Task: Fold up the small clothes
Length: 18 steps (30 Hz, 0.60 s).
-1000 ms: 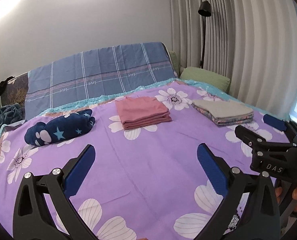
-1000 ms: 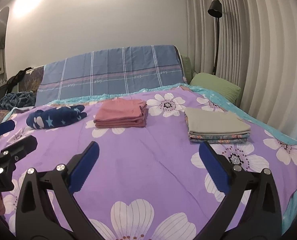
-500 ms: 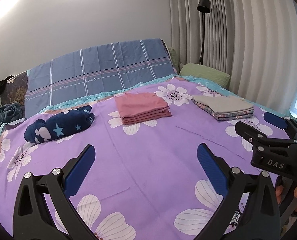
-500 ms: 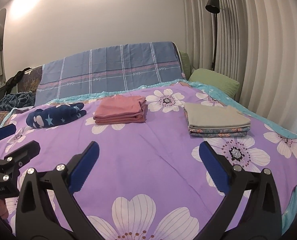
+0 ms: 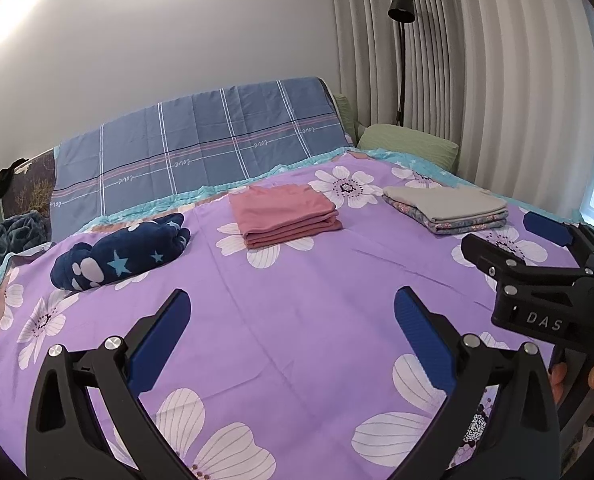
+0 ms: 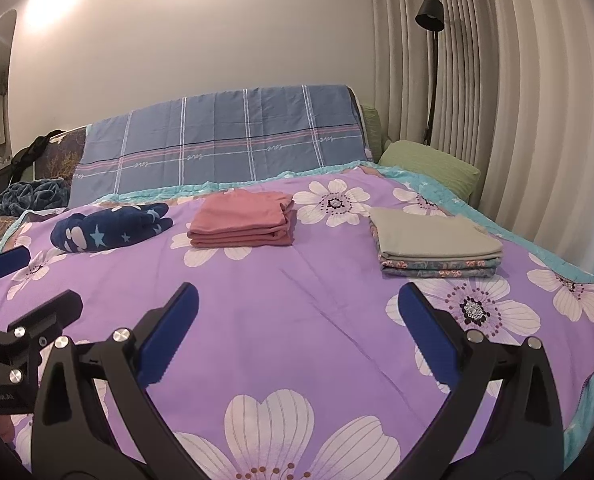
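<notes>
On the purple flowered bedspread [image 5: 297, 312] lie a rumpled navy star-print garment [image 5: 121, 256] at far left, a folded pink stack [image 5: 285, 214] in the middle, and a folded grey-topped stack [image 5: 447, 208] at far right. All three also show in the right wrist view: the navy garment [image 6: 109, 228], the pink stack [image 6: 243, 220] and the grey stack [image 6: 437, 242]. My left gripper [image 5: 291, 320] is open and empty above the near bedspread. My right gripper [image 6: 297, 314] is open and empty beside it, and also shows in the left wrist view [image 5: 513, 244].
A blue plaid sheet [image 5: 201, 152] drapes the headboard. A green pillow [image 5: 409, 146] lies at the far right corner by the curtains [image 5: 497, 80] and a black floor lamp [image 5: 401, 8]. A dark blanket [image 6: 29, 196] lies at far left.
Both grippers have drawn back and tilted slightly, so the clothes sit a little farther and higher in view. Both stay open and nothing on the bed has moved.
</notes>
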### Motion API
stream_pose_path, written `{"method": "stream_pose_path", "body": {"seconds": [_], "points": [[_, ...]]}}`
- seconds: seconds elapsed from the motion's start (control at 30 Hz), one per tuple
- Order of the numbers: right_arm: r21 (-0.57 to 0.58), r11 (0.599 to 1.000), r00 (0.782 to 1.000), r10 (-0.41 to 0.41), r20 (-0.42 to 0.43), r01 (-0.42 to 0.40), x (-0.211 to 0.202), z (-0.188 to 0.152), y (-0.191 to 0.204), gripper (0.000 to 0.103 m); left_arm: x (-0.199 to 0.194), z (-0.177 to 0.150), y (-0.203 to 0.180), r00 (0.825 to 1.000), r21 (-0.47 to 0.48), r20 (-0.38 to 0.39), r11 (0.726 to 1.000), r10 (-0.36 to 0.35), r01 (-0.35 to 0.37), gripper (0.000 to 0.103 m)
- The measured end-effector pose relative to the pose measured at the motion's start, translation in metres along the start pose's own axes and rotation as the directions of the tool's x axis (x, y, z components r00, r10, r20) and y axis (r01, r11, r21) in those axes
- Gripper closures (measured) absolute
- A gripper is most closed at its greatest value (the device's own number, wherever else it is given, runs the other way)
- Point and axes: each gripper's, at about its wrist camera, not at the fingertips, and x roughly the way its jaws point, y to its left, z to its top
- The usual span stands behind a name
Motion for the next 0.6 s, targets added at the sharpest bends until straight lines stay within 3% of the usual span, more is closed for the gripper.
{"method": "stream_pose_path", "body": {"seconds": [0.6], "points": [[-0.002, 1.0, 1.0, -0.003, -0.009, 0.003, 0.0044, 0.0002, -0.0002, 0.002, 0.005, -0.0014, 0.0002, 1.0, -0.006, -0.019, 1.0, 0.013, -0.013, 0.001]]}}
